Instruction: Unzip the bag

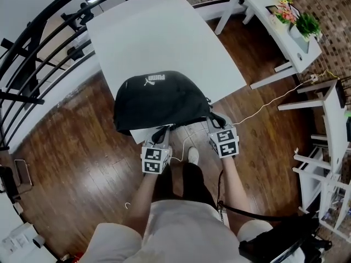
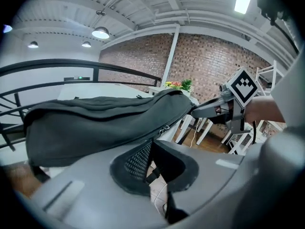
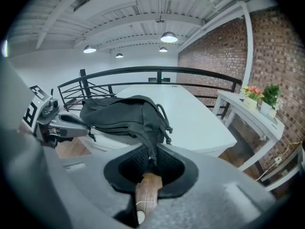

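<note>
A black sling bag [image 1: 159,100] lies at the near edge of the white table [image 1: 164,32], partly over the rim. My left gripper [image 1: 160,138] sits just below the bag's near side. In the left gripper view the left gripper [image 2: 152,149] is shut on a thin black strap [image 2: 151,171] that hangs under the bag [image 2: 100,123], close to the silver zipper slider [image 2: 163,129]. My right gripper [image 1: 218,126] is at the bag's right end. In the right gripper view the right gripper [image 3: 152,152] is shut on the narrow end of the bag [image 3: 126,113].
A black railing [image 1: 33,43] curves along the left of the table. A white bench with flowers [image 1: 285,15] stands at the back right, white shelving [image 1: 329,163] at the right. A white cable [image 1: 263,106] runs over the wood floor. The person's shoe [image 1: 193,155] is between the grippers.
</note>
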{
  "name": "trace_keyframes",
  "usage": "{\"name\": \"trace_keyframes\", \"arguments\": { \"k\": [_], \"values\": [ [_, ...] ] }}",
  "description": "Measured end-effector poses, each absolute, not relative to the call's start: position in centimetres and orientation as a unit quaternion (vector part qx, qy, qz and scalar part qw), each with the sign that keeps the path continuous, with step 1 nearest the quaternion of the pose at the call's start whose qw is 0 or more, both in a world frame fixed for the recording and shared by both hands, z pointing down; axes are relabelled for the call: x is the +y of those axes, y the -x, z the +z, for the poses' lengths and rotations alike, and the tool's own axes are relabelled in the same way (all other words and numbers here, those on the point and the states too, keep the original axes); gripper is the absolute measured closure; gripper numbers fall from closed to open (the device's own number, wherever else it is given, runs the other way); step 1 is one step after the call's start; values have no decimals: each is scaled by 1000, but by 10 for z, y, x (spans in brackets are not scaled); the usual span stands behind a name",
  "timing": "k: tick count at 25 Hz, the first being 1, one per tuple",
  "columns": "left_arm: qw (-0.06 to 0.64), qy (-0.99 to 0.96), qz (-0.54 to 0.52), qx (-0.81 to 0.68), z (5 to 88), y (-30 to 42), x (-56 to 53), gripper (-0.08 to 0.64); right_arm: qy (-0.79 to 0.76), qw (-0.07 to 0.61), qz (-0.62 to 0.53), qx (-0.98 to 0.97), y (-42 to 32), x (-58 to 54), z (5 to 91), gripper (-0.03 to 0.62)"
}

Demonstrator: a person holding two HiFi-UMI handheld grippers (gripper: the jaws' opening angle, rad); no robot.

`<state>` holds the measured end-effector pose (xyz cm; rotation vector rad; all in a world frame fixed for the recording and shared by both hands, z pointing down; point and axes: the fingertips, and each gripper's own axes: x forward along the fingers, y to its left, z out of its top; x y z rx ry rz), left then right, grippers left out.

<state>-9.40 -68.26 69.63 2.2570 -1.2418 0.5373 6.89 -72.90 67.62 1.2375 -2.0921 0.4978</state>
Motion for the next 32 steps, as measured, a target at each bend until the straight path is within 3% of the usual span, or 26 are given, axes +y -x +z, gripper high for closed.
{"name": "trace_keyframes", "arguments": {
  "k": [13,20,24,27,28,32],
  "values": [
    [244,-737,258,-575,719,322,-665,532,-512,371,182,-753,-87,-729,722,551],
    [225,-757,239,-565,713,309,-644,519,-541,352,175,-744,-83,-715,724,541],
    [212,-766,227,-562,690,289,-599,476,-555,342,174,-738,-95,-663,714,540],
    [187,-762,204,-586,658,275,-557,525,-557,282,174,-761,-96,-616,689,555],
    [178,-762,190,-592,645,265,-540,543,-553,257,171,-774,-94,-594,677,599],
    [139,-781,130,-595,575,195,-453,543,-513,165,138,-831,-85,-484,604,600]
  ]
}}
